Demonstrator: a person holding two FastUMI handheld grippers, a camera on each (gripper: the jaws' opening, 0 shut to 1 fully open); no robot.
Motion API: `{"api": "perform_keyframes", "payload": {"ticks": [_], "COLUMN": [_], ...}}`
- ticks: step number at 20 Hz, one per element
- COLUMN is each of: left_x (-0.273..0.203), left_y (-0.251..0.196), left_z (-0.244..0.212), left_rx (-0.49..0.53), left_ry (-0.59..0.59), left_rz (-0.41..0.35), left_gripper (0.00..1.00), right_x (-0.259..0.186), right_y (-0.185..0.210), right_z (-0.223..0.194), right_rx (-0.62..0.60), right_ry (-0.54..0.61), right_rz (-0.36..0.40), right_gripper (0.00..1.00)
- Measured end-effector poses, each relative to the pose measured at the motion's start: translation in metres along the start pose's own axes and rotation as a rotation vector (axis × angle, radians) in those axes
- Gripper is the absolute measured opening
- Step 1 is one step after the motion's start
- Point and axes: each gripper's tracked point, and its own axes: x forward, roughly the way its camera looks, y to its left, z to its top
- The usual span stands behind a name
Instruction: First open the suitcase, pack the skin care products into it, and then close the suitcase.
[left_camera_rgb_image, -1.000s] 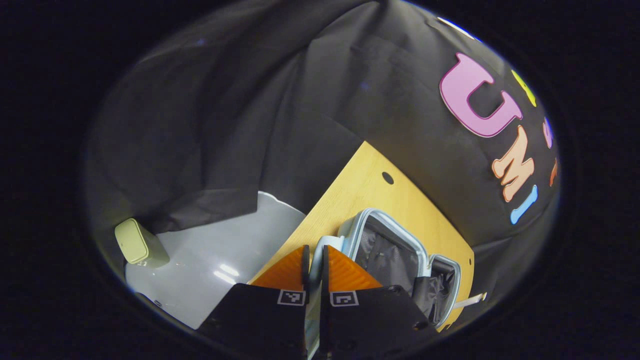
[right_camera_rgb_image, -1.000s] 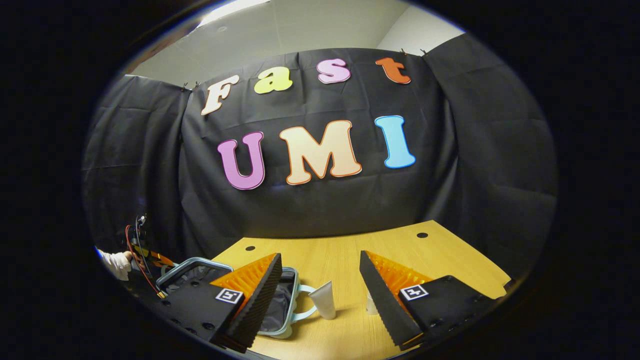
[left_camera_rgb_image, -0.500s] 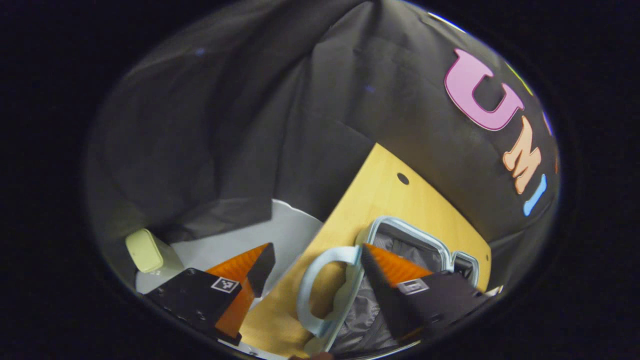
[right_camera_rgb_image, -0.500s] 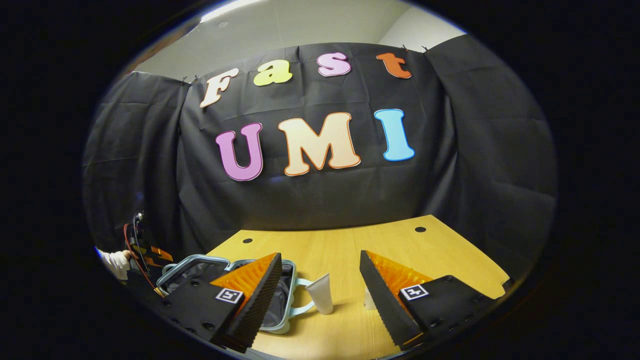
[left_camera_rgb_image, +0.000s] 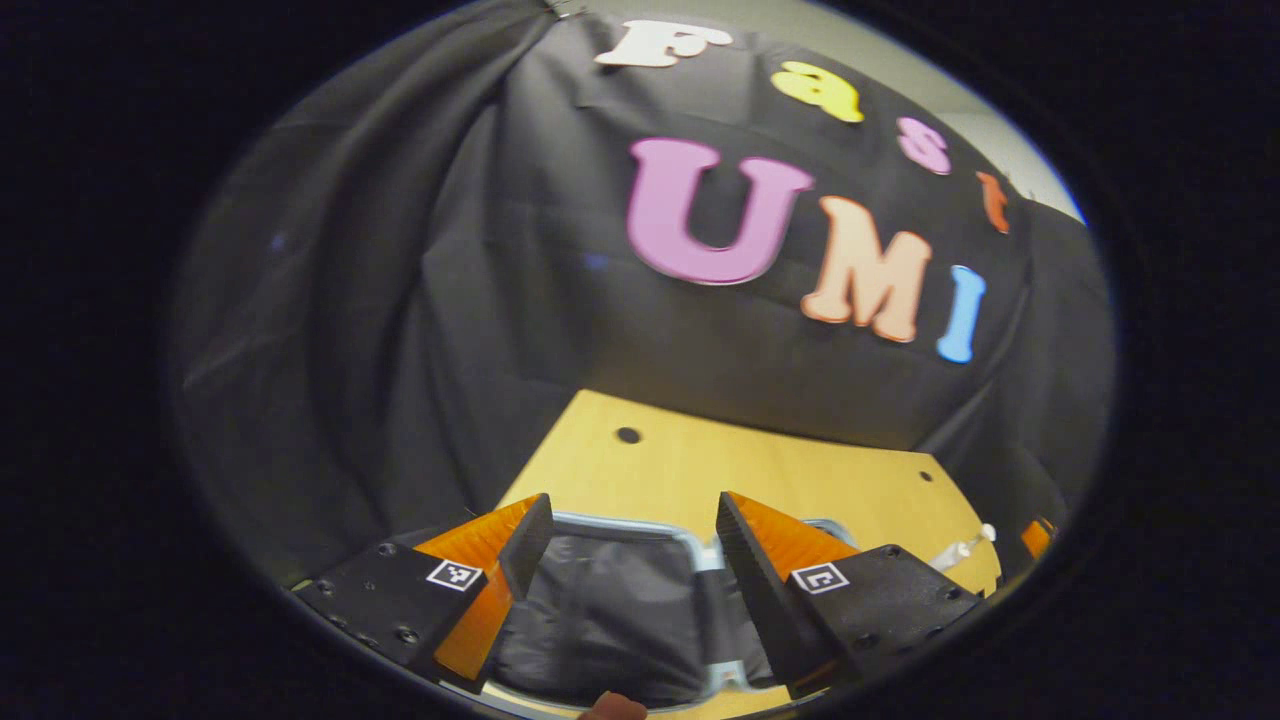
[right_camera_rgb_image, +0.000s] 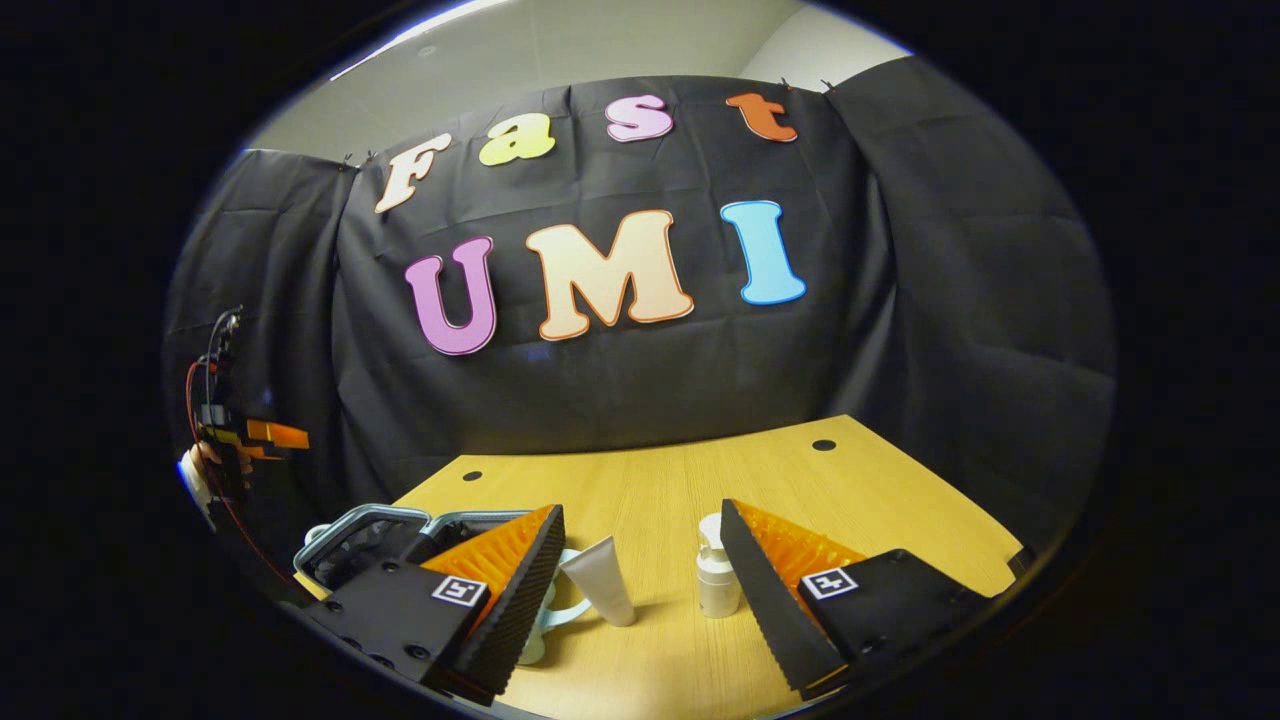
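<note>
In the left gripper view, the left gripper (left_camera_rgb_image: 633, 550) hangs with its fingers spread wide and nothing between them. Just beyond, at twelve o'clock from the tips, lies the open pale-blue hard-shell suitcase (left_camera_rgb_image: 640, 527) with dark grey fabric lining; the lined compartment between the fingers looks bare of products, though its lower part is hidden. It rests on the light wooden table (left_camera_rgb_image: 760, 475). At about three o'clock, near the table's edge, a small white pump bottle (left_camera_rgb_image: 962, 549) shows.

In the right gripper view, the right gripper (right_camera_rgb_image: 640, 560) is likewise spread wide, gripping nothing. Between its fingers stand a white squeeze tube (right_camera_rgb_image: 600, 580), cap down, and the white pump bottle (right_camera_rgb_image: 716, 583), apart from each other on the wooden table (right_camera_rgb_image: 650, 490). At nine o'clock from the tube sits the open suitcase (right_camera_rgb_image: 365, 530), its loop handle close to the tube. Farther out at nine o'clock, the left gripper (right_camera_rgb_image: 235, 440) is held up above the suitcase.
</note>
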Motion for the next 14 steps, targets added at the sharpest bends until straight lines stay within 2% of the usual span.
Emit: {"api": "perform_keyframes", "payload": {"ticks": [3, 4, 7, 9, 14], "left_x": [0.0, 0.002, 0.005, 0.009, 0.04], "left_y": [-0.106, -0.138, -0.222, -0.261, -0.32], "left_z": [-0.017, -0.026, -0.059, -0.085, -0.175], "left_rx": [0.047, 0.051, 0.024, 0.008, 0.023], "left_ry": [-0.011, -0.011, -0.012, -0.007, 0.073], "left_rz": [-0.165, -0.212, -0.325, -0.351, -0.326], "left_gripper": [0.94, 0.96, 0.96, 0.96, 0.96], "right_x": [0.013, 0.017, 0.035, 0.049, 0.08], "right_y": [-0.015, -0.02, -0.036, -0.046, -0.064], "right_z": [-0.021, -0.029, -0.054, -0.071, -0.104], "right_rx": [-0.005, -0.011, -0.026, -0.025, -0.023], "right_ry": [0.038, 0.05, 0.084, 0.11, 0.14], "right_rz": [0.019, 0.027, 0.06, 0.086, 0.157], "right_gripper": [0.98, 0.98, 0.98, 0.98, 0.98]}}
